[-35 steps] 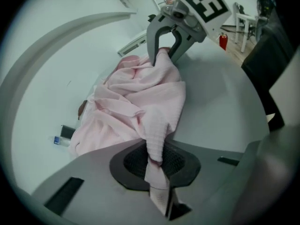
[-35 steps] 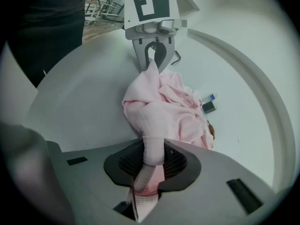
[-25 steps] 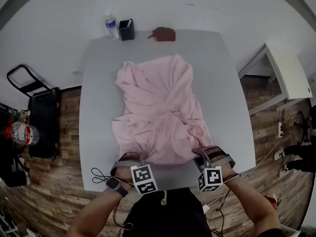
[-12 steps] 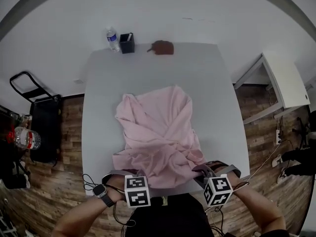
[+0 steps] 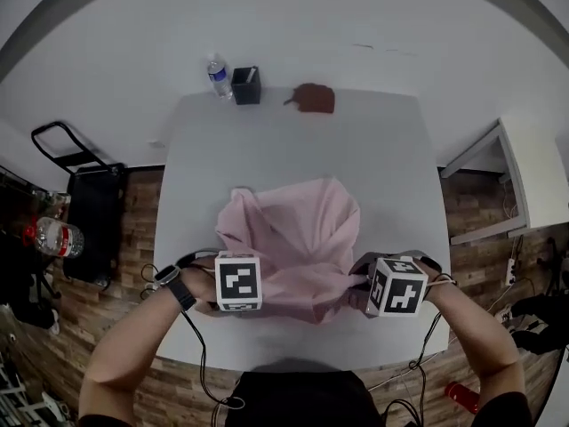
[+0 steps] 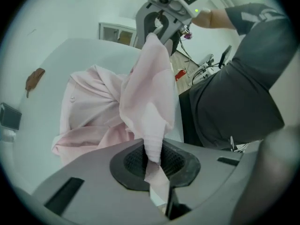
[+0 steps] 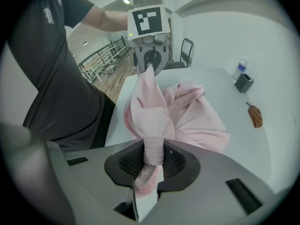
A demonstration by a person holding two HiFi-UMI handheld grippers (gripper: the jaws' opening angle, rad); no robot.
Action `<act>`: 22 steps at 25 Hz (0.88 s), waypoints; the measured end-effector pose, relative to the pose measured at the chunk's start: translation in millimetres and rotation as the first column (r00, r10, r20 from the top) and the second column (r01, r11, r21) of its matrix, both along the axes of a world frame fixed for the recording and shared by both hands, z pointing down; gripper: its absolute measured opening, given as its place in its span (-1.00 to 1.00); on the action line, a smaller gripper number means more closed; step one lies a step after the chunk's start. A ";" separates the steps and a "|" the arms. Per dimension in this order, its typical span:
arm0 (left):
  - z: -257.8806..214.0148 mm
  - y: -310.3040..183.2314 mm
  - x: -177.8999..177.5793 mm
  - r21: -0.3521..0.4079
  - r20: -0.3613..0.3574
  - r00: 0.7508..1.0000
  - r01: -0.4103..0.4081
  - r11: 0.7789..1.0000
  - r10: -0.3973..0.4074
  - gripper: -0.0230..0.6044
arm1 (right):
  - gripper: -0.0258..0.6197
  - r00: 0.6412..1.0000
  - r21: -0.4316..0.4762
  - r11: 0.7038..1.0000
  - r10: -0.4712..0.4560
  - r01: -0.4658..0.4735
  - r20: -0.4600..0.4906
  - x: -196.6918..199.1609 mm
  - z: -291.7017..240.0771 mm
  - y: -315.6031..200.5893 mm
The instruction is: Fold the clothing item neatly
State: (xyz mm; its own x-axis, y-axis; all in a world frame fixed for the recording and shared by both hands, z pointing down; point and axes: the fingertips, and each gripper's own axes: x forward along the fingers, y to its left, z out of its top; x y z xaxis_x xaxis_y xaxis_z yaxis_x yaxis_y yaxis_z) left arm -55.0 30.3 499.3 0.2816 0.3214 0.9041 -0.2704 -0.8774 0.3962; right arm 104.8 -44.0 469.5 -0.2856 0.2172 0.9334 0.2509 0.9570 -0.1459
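Above the tabletop's (image 5: 356, 149) near edge, left gripper (image 6: 154, 159) and right gripper (image 7: 152, 159) hide their jaws from the head view; each clamps the pink garment's (image 5: 298, 238) bunched edge, lifted higher than before.

walls (image 5: 284, 34) white | floor (image 5: 471, 247) wood planks | grey table (image 5: 293, 149) centre | black cart (image 5: 89, 234) left | white desk (image 5: 533, 167) right

No legible text, brand or number found. Left cube (image 5: 238, 281) and right cube (image 5: 396, 286) carry black-and-white square coded patterns only, no characters. Water bottle (image 5: 220, 76) label too small to read. Shirt emblem (image 7: 48, 12) illegible.
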 end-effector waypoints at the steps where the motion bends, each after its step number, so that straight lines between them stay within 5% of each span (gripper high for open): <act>1: 3.7 -14.0 -5.9 -0.027 -0.005 1.000 -0.001 1.000 0.000 -0.82 | -0.69 1.000 -0.031 0.999 0.020 -0.021 -0.018 -5.2 4.9 -14.5; 11: 69.0 -120.5 -54.7 -0.279 0.019 1.000 0.014 0.960 -0.009 -0.82 | -0.69 0.979 -0.235 0.961 0.108 -0.148 -0.175 -41.2 76.4 -137.5; 18: 105.5 -156.8 -70.4 -0.357 0.055 0.997 0.061 0.932 -0.045 -0.82 | -0.69 0.964 -0.239 0.950 0.150 -0.203 -0.221 -53.6 121.7 -188.0; 22: 129.5 -178.6 -87.1 -0.308 0.097 0.988 0.146 0.940 -0.121 -0.80 | -0.65 0.967 -0.121 0.970 0.186 -0.208 -0.175 -71.2 148.3 -211.5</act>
State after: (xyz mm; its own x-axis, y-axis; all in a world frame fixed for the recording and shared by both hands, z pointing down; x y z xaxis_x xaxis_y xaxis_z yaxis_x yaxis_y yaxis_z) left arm -142.0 -148.3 628.8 0.2760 0.5563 0.7838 -0.4165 -0.6657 0.6192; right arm 33.6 -255.5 617.8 -0.1834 0.3013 0.9357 0.0215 0.9529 -0.3026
